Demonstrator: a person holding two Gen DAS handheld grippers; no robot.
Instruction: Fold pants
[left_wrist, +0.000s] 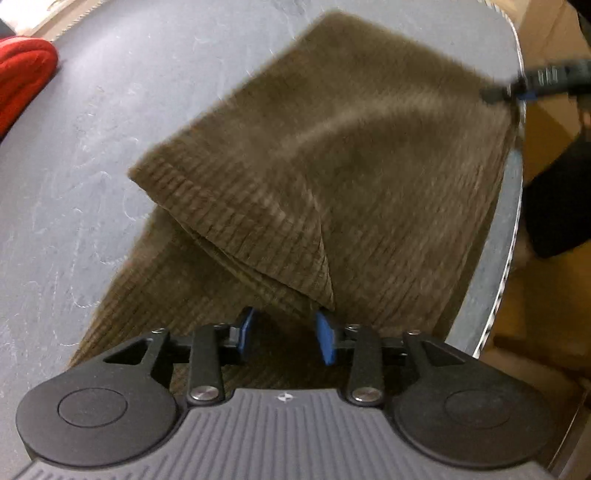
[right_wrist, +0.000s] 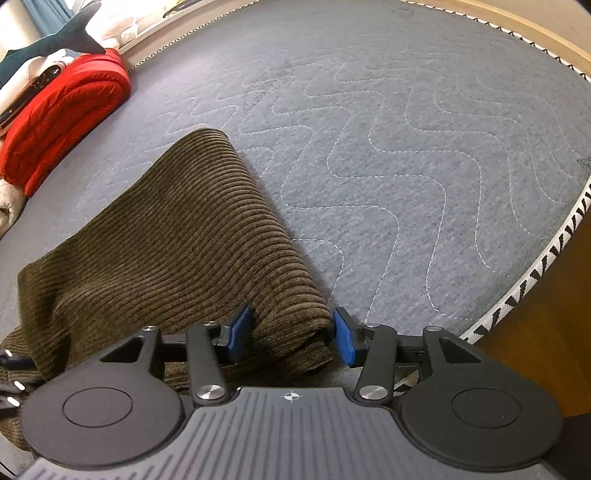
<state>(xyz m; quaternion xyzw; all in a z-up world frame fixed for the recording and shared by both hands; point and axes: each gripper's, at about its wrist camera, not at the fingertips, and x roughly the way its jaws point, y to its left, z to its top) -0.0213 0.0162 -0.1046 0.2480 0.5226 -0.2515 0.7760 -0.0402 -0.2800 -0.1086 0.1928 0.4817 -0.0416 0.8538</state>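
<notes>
Brown corduroy pants (left_wrist: 332, 155) lie folded over on a grey quilted mattress (left_wrist: 92, 129). In the left wrist view my left gripper (left_wrist: 286, 334) is open, its blue pads (left_wrist: 327, 338) just at a folded corner of the cloth, holding nothing. My right gripper (left_wrist: 513, 92) shows at the far right edge of the pants, blurred. In the right wrist view my right gripper (right_wrist: 291, 338) is open, with the thick folded edge of the pants (right_wrist: 177, 236) lying between its blue pads (right_wrist: 345, 341), not pinched.
A folded red blanket (right_wrist: 62, 122) lies at the mattress's far left, also in the left wrist view (left_wrist: 22, 70). A plush shark (right_wrist: 55, 40) rests behind it. The mattress edge with patterned trim (right_wrist: 546, 266) runs at right, above a wooden floor (right_wrist: 546, 350).
</notes>
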